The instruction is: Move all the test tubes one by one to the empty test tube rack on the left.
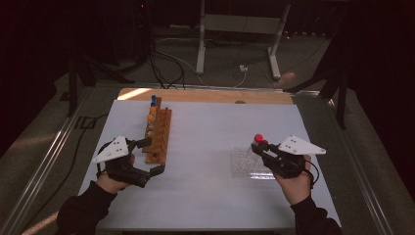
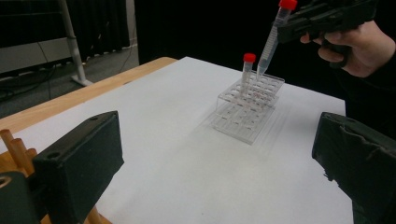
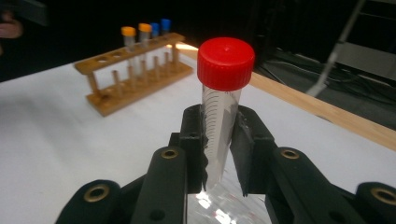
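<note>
Fingers (image 3: 245,140) of the right gripper (image 3: 219,140) are being clamped on a red-capped centrifuge tube (image 3: 222,112) being held just above the clear plastic rack (image 2: 250,105), while the left gripper (image 2: 210,158), jaws apart, is being held around the wooden rack (image 1: 159,132), and the tapered tip is at risk of being caught on the neighbouring red-capped tube (image 2: 246,74).

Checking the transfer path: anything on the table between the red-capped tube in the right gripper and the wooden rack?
Nothing visible. The right gripper holds the red-capped tube above the clear rack. Bare white table lies between it and the wooden rack. The left gripper straddles that rack's near end with open jaws.
</note>
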Tool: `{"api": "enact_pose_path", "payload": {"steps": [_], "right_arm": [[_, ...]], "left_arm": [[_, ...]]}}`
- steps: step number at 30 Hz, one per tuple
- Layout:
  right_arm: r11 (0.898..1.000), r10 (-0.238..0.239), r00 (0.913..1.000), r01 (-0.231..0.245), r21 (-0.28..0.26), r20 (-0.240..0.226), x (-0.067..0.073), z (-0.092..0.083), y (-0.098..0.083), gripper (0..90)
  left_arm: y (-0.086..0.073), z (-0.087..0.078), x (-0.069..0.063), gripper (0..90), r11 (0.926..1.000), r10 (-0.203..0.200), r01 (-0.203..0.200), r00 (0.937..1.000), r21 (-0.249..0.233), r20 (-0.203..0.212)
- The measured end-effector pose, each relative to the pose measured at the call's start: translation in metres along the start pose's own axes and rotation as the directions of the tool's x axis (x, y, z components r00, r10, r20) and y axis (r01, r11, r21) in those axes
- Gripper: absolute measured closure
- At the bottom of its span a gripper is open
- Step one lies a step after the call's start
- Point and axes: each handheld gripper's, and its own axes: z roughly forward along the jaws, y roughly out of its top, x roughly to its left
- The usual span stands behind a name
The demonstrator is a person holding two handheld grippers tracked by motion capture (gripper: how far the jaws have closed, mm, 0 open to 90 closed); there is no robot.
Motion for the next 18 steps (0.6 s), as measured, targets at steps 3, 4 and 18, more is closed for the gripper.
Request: {"api": "enact_pose_path", "payload": {"steps": [3,4,18], "right_arm": [[1.000,-0.008,0.9994,0.008,-0.003,-0.034,0.008,0.005,0.003,74.7],[1.000,-0.007,0.9990,0.007,-0.001,-0.044,0.011,0.007,0.003,74.7],[0.998,-0.027,0.9835,0.036,0.048,-0.179,0.046,0.036,-0.004,74.7]], "left_arm": [[0.002,0.005,-0.001,2.8,1.0000,0.000,0.000,0.9999,0.007,0.015],[0.003,0.007,-0.002,2.8,0.9999,0.002,-0.002,0.9998,0.012,0.020],[0.006,0.032,-0.011,3.0,0.9992,0.001,-0.005,0.9959,0.039,0.090]]}}
